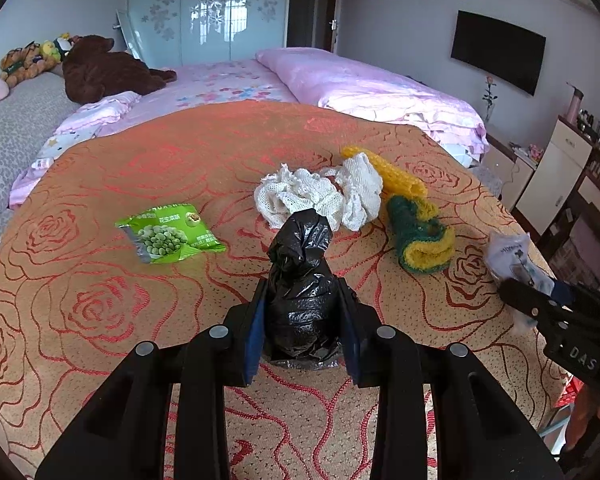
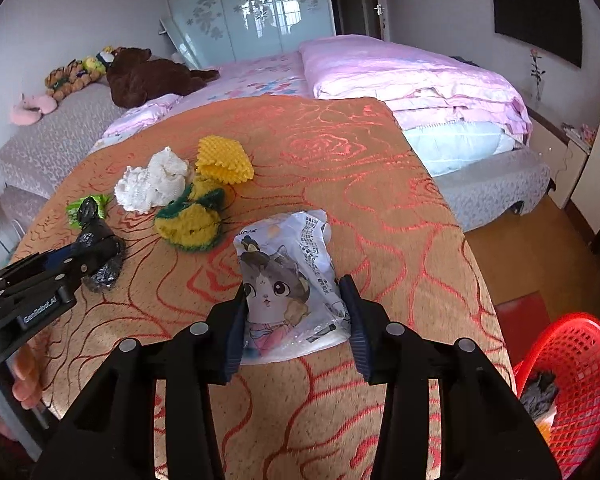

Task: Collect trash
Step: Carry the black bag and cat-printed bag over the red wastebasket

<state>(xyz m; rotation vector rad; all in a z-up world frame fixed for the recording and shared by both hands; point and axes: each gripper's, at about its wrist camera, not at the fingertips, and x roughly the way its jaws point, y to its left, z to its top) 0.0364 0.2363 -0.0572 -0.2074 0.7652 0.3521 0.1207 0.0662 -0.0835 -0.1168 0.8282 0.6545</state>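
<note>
Grip check: right hand-held gripper (image 2: 296,316) pinches cat-print packet (image 2: 288,280) at the surface (image 2: 380,208) edge, just left of red basket (image 2: 572,364). Left hand-held gripper (image 1: 303,316) clamps black bag (image 1: 302,280). Lift packet clear before swinging basketward; crinkly film may slip.

Bare tablecloth (image 2: 380,208) right of sponges (image 2: 192,224)

R tongs (image 2: 296,320) pinch cat-print wrapper (image 2: 288,280) on rose-pattern cloth (image 2: 380,208); red basket (image 2: 580,364) at lower right.
</note>
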